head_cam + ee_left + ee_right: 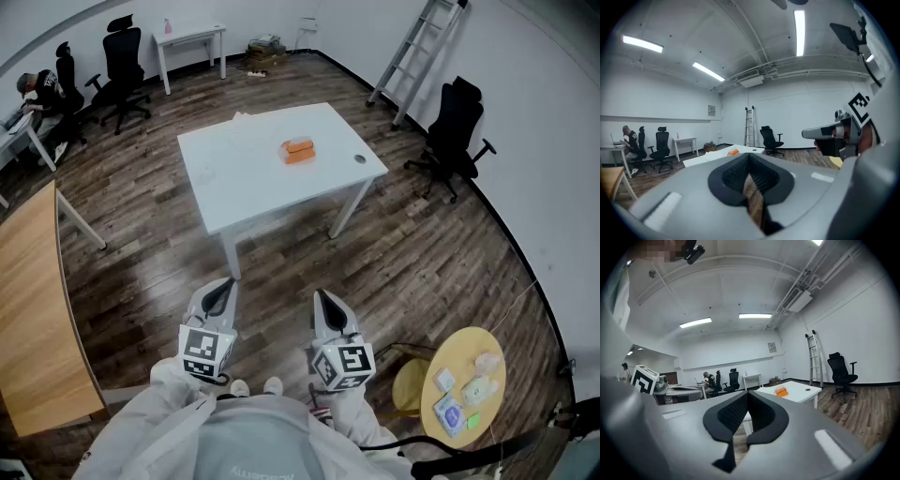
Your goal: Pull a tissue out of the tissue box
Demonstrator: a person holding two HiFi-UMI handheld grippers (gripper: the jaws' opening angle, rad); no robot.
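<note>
Ribbed black pads meet, holding nothing, on both the left gripper and the right gripper. Well ahead of them, the boxy orange tissue box sits on a smooth white table.

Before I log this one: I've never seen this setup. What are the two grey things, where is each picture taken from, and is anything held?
There is no robot here. A person carries a hand-held two-jaw gripper in each hand. The head view comes from a camera on their head looking down, and shows the left gripper and the right gripper in front of the body. The other two pictures come from a camera riding on each gripper, looking along its jaws. Both pairs of jaws are closed with nothing between them. Ahead stands a white table with an orange tissue box on it, some way off and untouched.
</note>
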